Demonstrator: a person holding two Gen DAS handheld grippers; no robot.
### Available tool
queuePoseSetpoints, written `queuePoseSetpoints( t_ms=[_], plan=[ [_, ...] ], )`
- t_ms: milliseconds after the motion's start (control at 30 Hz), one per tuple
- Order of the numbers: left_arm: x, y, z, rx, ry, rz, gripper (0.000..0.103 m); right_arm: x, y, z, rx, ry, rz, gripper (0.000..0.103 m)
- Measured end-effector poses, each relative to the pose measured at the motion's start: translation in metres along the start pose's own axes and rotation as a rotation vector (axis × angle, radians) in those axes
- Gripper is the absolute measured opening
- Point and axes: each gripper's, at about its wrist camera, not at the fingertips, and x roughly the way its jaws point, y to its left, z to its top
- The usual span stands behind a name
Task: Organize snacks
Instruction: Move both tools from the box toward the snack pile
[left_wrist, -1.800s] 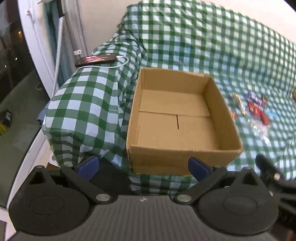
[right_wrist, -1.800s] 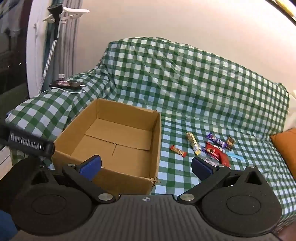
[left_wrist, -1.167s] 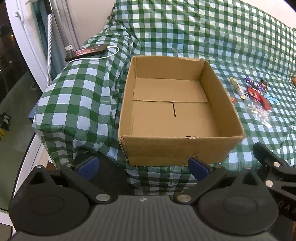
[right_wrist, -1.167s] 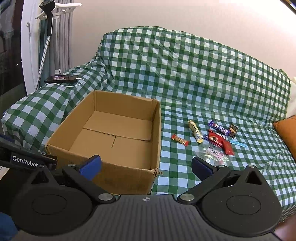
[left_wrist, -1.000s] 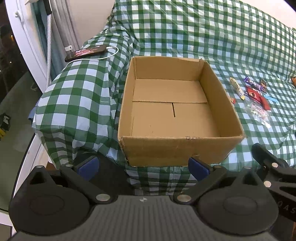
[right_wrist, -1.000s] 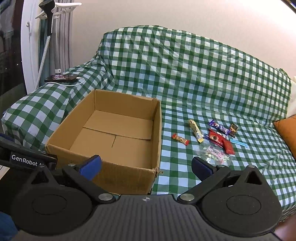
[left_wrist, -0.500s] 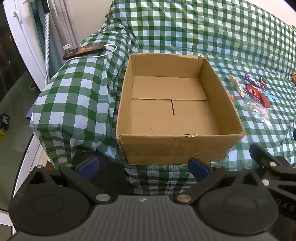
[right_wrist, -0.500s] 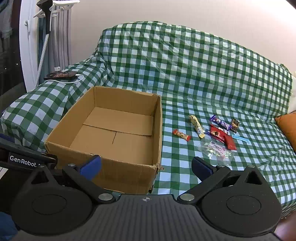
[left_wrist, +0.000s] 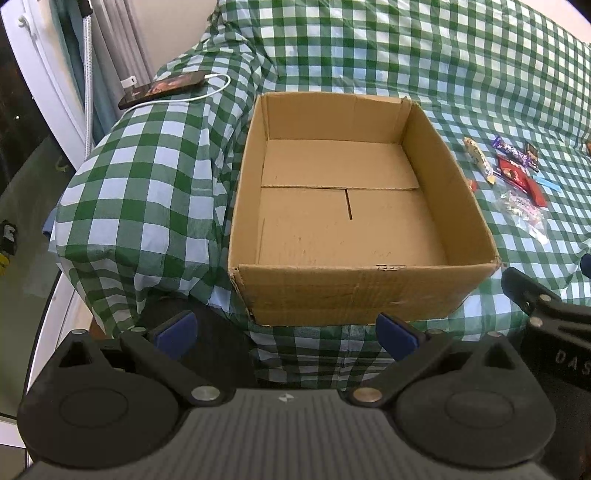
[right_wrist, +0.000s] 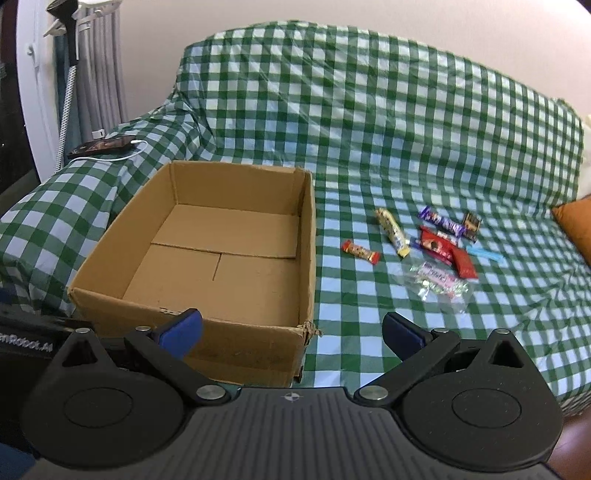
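An open, empty cardboard box (left_wrist: 354, 291) (right_wrist: 122, 258) sits on a sofa covered in green checked cloth (right_wrist: 369, 122). Right of the box lie several snacks: a small red bar (right_wrist: 360, 252), a yellow bar (right_wrist: 392, 226), a purple bar (right_wrist: 441, 220), a red packet (right_wrist: 448, 253), a clear candy bag (right_wrist: 437, 282) and a small dark packet (right_wrist: 471, 221). They also show in the left wrist view (left_wrist: 513, 173). My left gripper (left_wrist: 286, 332) is open and empty before the box's near wall. My right gripper (right_wrist: 291, 330) is open and empty near the box's front right corner.
A phone (left_wrist: 162, 88) on a white charging cable (left_wrist: 192, 96) lies on the sofa's left armrest. An orange cushion (right_wrist: 574, 225) is at the far right. A white door frame and curtain (right_wrist: 44, 74) stand at the left.
Both grippers have moved a little closer to the sofa and higher. The right gripper has turned slightly to the right. Both stay open and empty.
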Motion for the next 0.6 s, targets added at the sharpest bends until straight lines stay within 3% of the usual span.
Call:
queuePoseSetpoints(
  t_ms=[367,600],
  plan=[
    [0.019,0.006,0.015,-0.009,0.038,0.020,0.103,0.051,-0.015,0.005,0.199,0.142,0.105,0.103],
    [0.034,0.009,0.025,-0.019,0.067,0.030,0.103,0.095,-0.012,0.016,0.247,0.211,0.112,0.103]
  ],
)
